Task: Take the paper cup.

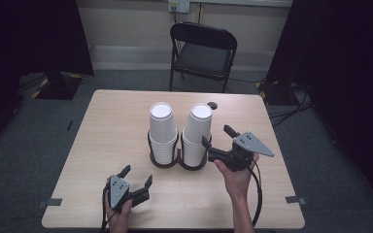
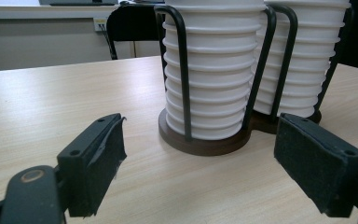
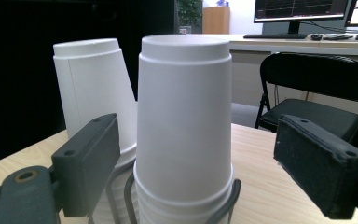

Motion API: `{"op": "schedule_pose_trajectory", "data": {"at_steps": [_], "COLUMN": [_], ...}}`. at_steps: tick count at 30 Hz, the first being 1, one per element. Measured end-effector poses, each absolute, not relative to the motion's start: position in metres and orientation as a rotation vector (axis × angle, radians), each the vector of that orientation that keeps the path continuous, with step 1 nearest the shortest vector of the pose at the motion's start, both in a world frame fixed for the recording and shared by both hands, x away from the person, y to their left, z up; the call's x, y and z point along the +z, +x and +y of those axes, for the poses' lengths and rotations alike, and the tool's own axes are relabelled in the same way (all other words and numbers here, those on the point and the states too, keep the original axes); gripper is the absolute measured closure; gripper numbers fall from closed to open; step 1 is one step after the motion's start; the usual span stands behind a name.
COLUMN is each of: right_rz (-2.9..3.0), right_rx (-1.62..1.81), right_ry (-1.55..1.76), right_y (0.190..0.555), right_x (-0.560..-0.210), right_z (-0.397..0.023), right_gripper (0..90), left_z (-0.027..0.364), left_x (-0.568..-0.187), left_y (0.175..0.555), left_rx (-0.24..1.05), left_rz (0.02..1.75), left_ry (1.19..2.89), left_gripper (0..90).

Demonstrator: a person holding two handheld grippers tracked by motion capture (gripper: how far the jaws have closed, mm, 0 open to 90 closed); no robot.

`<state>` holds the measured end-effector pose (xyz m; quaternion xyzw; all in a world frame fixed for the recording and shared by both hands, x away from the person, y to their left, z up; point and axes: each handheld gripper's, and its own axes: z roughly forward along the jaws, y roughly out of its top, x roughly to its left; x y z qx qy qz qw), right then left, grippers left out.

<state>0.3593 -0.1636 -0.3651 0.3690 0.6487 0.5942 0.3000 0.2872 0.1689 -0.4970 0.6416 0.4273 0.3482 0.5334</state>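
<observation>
Two cup stacks [image 1: 163,131] side by side in a holder [image 1: 178,162] mid-table [image 1: 102,145], chair [image 1: 201,53] behind, right gripper [image 1: 217,136] beside the right stack [image 1: 196,133]

A black folding chair [image 1: 203,51] stands behind the wooden desk [image 1: 116,145], a wall socket [image 1: 178,5] is above it, and monitors [image 3: 298,9] stand on a far bench.

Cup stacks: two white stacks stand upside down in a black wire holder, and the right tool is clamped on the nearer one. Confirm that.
Not clamped. The right tool is open beside the right cup stack, its jaws clear of it, as the right gripper view shows. Both stacks do stand upside down in the black wire holder.
</observation>
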Motion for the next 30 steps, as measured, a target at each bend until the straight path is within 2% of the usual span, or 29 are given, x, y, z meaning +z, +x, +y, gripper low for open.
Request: {"op": "schedule_pose_trajectory", "data": {"at_steps": [16, 30], "right_rz": [1.743, 1.852], "right_rx": [1.587, 1.598], "right_ry": [0.943, 0.993], "right_y": [0.384, 0.42], "right_x": [-0.347, -0.356], "right_z": [-0.152, -0.128], "right_gripper": [13.3, 13.2], "left_z": [0.169, 0.168], "left_x": [-0.497, -0.497], "left_y": [0.287, 0.286], "left_rx": [0.829, 0.835], "left_rz": [1.017, 1.012], "left_ry": [1.53, 1.526], "left_gripper": [16.2, 16.1]}}
